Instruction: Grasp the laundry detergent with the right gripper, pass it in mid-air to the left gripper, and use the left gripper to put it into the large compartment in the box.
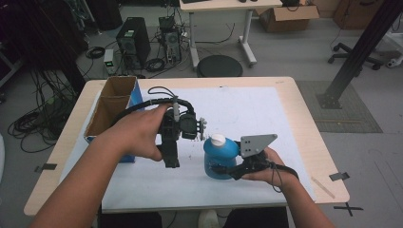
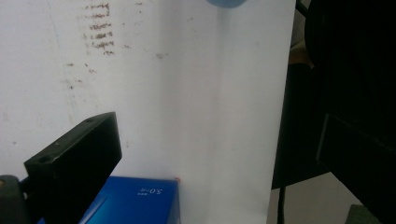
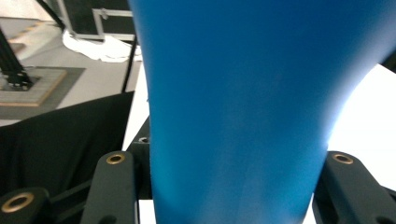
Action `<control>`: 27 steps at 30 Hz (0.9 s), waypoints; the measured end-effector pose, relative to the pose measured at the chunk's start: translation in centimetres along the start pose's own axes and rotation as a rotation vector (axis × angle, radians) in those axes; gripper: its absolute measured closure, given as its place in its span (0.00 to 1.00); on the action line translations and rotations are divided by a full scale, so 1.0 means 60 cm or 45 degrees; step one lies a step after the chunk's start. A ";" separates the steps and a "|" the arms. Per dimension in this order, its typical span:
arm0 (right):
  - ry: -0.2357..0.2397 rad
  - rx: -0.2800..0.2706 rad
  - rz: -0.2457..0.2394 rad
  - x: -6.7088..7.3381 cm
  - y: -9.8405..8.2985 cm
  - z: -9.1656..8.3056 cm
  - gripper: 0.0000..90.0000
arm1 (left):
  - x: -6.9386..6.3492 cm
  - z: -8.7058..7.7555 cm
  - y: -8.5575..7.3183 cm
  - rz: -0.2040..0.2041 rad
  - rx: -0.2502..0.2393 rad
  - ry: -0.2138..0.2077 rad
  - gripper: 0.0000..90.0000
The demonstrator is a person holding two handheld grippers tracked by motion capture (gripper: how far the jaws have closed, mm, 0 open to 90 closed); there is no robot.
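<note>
Right gripper [image 1: 223, 170] pinching the blue plastic bottle with white cap [image 1: 219, 156]; left gripper [image 1: 171, 159] at its 9 o'clock, jaw state unclear.

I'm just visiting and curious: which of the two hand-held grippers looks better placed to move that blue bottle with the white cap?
Right, probably. The right gripper is already shut on the blue bottle, its jaws pressing both sides. The left gripper hangs apart from it, beside the cardboard box.

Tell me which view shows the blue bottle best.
The high view: the whole blue bottle stands on the table with its white cap, the right gripper clamped on it. The right gripper view shows just its blue wall, the left gripper view a sliver at the top.
</note>
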State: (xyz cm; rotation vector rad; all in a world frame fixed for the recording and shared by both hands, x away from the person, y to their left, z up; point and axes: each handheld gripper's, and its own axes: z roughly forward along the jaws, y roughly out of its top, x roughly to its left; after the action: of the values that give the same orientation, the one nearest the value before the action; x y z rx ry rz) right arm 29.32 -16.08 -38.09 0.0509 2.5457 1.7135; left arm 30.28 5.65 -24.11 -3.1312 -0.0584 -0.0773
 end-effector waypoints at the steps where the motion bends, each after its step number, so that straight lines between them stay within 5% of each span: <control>1: 0.008 -0.006 0.003 0.000 0.000 0.001 0.51 | 0.000 0.000 0.001 0.004 -0.004 0.000 0.00; 8: 0.067 -0.028 0.001 -0.003 -0.002 0.017 0.50 | -0.001 0.002 0.011 0.024 -0.015 -0.009 0.00; 27: 0.090 -0.079 0.018 -0.024 0.002 0.063 0.50 | 0.002 0.006 0.021 0.036 -0.014 -0.024 0.00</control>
State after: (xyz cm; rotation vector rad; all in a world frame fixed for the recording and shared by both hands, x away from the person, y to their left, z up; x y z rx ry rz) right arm 31.06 -12.65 -39.36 0.0053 2.5452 1.8298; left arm 30.48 4.37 -24.45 -3.1427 -0.0137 -0.0480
